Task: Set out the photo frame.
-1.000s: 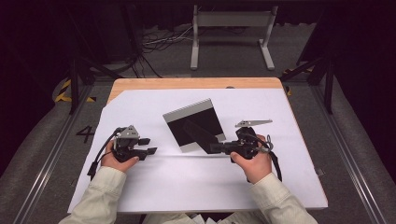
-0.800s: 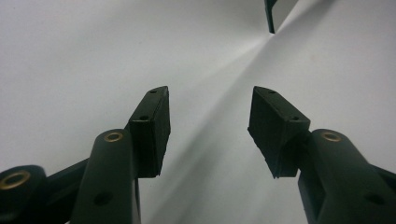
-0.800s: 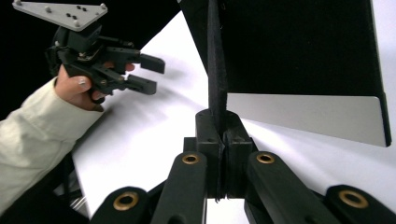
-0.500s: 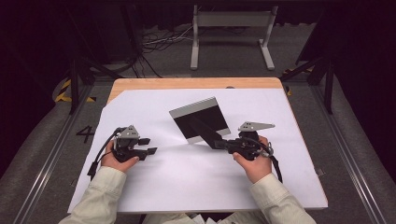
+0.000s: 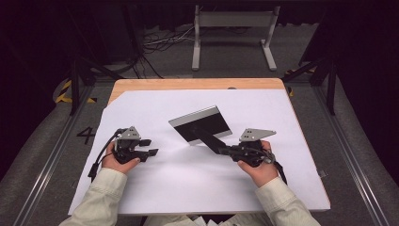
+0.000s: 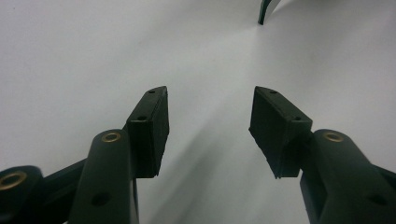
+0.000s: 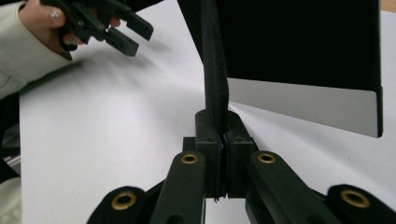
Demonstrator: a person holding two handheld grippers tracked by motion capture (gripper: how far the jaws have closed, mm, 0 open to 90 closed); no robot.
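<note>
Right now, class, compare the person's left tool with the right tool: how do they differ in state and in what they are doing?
The left tool has its jaws spread apart with bare white table sheet between them; the right tool is shut on the thin black strap of the flat black panel with a silver edge. The left tool holds nothing; the right tool props that panel up tilted. Both are black, hand-held, each with a grey three-cornered plate on top.

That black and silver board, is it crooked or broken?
The flat black board with a silver edge strip is tipped up off the white sheet, because the right tool pinches its black strap. No damage shows.
</note>
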